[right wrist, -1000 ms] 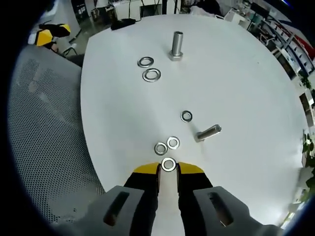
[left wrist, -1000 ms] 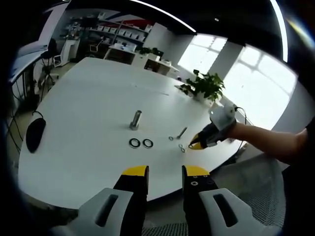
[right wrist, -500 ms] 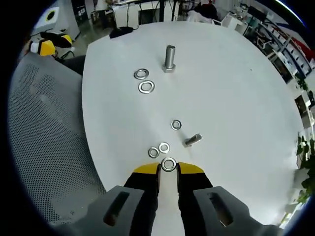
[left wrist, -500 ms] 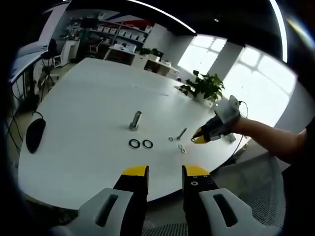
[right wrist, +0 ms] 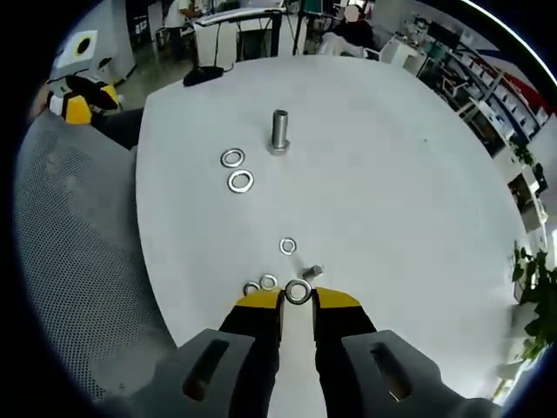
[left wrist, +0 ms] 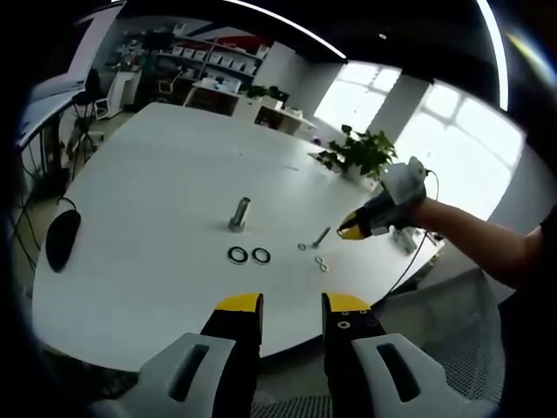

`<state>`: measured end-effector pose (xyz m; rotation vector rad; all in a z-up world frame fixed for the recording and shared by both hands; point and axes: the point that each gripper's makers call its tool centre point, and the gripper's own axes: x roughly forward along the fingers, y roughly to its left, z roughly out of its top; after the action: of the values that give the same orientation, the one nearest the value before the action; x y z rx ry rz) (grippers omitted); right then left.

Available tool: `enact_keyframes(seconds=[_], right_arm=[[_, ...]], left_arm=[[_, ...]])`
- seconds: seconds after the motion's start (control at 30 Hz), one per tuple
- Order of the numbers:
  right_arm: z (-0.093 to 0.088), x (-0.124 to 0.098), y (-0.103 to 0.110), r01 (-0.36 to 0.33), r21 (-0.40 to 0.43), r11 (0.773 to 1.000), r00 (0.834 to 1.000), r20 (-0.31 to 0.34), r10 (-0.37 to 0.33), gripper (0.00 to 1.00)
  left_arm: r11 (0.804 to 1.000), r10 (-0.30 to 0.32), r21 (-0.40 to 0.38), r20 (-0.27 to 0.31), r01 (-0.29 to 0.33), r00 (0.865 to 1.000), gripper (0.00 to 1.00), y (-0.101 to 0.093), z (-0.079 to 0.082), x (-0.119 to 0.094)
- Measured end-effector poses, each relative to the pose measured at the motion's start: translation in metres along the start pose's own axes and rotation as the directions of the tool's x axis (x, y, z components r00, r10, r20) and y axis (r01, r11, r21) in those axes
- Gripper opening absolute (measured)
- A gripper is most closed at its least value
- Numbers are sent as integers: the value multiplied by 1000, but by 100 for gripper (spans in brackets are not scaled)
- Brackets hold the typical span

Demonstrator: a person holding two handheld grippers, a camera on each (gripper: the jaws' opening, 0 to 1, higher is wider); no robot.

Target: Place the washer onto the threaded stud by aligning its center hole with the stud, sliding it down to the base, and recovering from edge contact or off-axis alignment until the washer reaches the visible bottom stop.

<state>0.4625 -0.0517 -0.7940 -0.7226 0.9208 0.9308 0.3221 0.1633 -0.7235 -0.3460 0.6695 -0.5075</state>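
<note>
The right hand-held gripper [right wrist: 298,300] is pinching a washer [right wrist: 298,292] at its tips, carrying it above the tabletop [right wrist: 392,200]; next comes centring its hole over the upright stud [right wrist: 279,131] far ahead. The left hand-held gripper [left wrist: 291,305] is idling, jaws narrowly apart.

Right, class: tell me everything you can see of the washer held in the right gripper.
The washer is a small flat ring of shiny silver metal with a round centre hole. It sits pinched at the tips of the right gripper, between the yellow pads, its face turned toward the camera. It is held above the white table, clear of the other washers and well short of the upright stud. In the left gripper view it is too small to make out.
</note>
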Motion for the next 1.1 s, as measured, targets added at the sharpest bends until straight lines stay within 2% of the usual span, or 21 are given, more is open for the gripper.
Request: enact_keyframes(seconds=[0.63, 1.1], right_arm=[[7, 11, -11, 48, -17, 999, 999, 6, -48, 15], [7, 18, -14, 41, -4, 999, 999, 9, -41, 15]], left_arm=[[1000, -3, 9, -7, 3, 1000, 25, 0, -1, 1], [1000, 0, 11, -21, 0, 1000, 25, 0, -3, 2]])
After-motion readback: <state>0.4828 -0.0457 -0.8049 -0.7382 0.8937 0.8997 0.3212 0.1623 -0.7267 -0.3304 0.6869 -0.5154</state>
